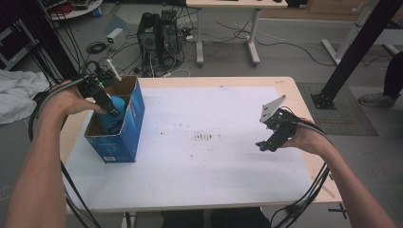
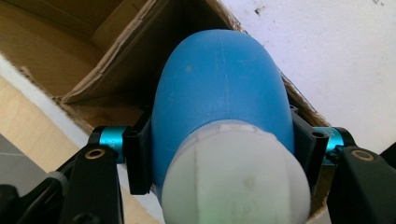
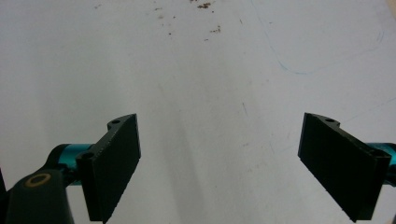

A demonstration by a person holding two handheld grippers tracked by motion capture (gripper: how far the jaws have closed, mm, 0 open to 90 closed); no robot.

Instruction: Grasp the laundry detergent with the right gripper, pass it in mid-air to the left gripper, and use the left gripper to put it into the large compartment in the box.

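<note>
A blue bottle [image 2: 219, 88] with a white cap [image 2: 236, 179] sits between my left gripper's [image 2: 219, 154] black jaws, which press on both its sides. In the high view that left gripper [image 1: 113, 112] holds the blue bottle [image 1: 117, 110] down inside the open blue cardboard box [image 1: 124, 135] at the table's left. The bottle's rounded end points into the box's brown inside [image 2: 60, 51]. My right gripper [image 1: 262, 146] hovers low over the white sheet at the table's right, jaws wide apart with nothing between them; the right gripper view has its fingertips [image 3: 116, 163] over bare white surface.
A white sheet [image 1: 209, 142] with brown smudges near its middle covers the wooden table [image 1: 290, 88]. Computer towers [image 1: 157, 35], cables and another desk stand on the floor beyond. A black frame post [image 1: 354, 52] rises at the right. White cloth [image 1: 14, 92] lies at the far left.
</note>
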